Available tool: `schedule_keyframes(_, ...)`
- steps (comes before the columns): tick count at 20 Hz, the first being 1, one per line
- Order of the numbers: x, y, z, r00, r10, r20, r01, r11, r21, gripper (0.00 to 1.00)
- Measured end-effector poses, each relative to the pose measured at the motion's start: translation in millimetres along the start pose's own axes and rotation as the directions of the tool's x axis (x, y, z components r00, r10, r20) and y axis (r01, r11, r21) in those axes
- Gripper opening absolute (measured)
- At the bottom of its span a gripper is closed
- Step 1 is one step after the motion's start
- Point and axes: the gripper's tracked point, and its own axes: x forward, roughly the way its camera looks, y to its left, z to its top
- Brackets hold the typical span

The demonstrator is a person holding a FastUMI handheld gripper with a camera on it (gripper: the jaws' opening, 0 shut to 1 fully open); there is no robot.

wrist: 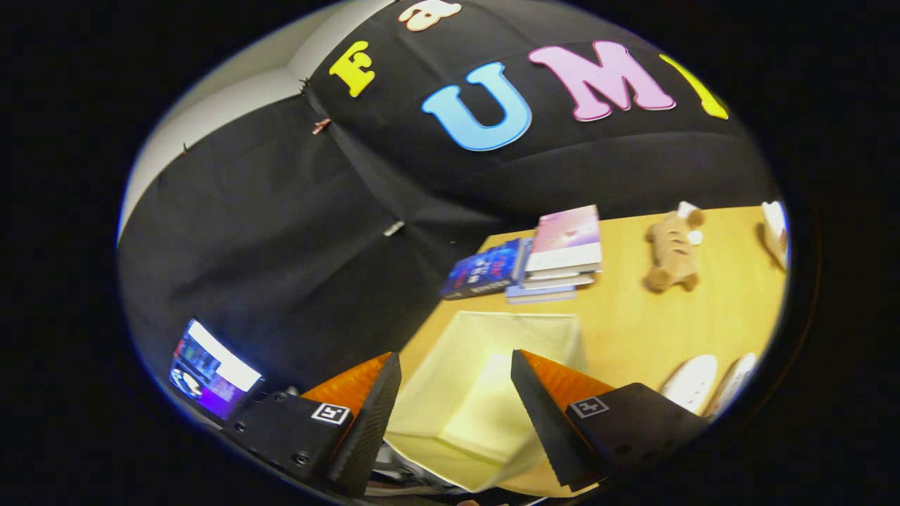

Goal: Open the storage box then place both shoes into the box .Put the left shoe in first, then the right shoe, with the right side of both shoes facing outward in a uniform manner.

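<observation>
1. My gripper (455, 383) hangs above the pale wooden table (654, 323), its two wedge-shaped fingers spread wide apart and pressing on nothing.
2. Between and just beyond the fingers sits the storage box (485, 393), a pale cream, soft-sided cube that looks like fabric; I look down into its open top, the walls sloping to a lighter square floor.
3. The box sits at the table's near corner, close to where the wood meets the black cloth wall.
4. To the right of my right finger lie two white shoes (706, 383), side by side on the table and outside the box; their smooth, rounded ends are all I can make out.
5. Beyond the box, a short stack of books (562, 256) rests flat on the wood, the top cover glossy pink and white, with a dark blue book (485, 270) touching its left side.
6. Farther right, a tan plush toy (673, 251) lies on the table, fuzzy and limp, well apart from the books.
7. A lit screen (211, 369) glows low beside my left finger, against the dark cloth.
</observation>
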Motion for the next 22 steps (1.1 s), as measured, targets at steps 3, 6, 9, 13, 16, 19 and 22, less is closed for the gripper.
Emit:
schedule_keyframes(3,-36.7,-59.2,-17.3,0.984,-0.177,-0.023,0.177,0.984,-0.021,0.97)
schedule_keyframes(6,-63.6,-111.0,-41.3,0.943,-0.329,-0.049,0.327,0.944,-0.039,0.97)
schedule_keyframes(9,-85.7,-158.6,-86.2,0.877,-0.457,-0.151,0.448,0.889,-0.089,0.97)
schedule_keyframes(13,-91.4,-195.3,-140.2,0.800,-0.528,-0.285,0.499,0.849,-0.171,0.91)
schedule_keyframes(16,-91.5,-222.5,-161.4,0.737,-0.589,-0.332,0.529,0.808,-0.258,0.85)
schedule_keyframes(19,-81.4,-244.5,-168.6,0.702,-0.623,-0.345,0.550,0.782,-0.293,0.80)
schedule_keyframes(22,-75.7,-264.3,-166.2,0.665,-0.675,-0.320,0.574,0.736,-0.360,0.77)
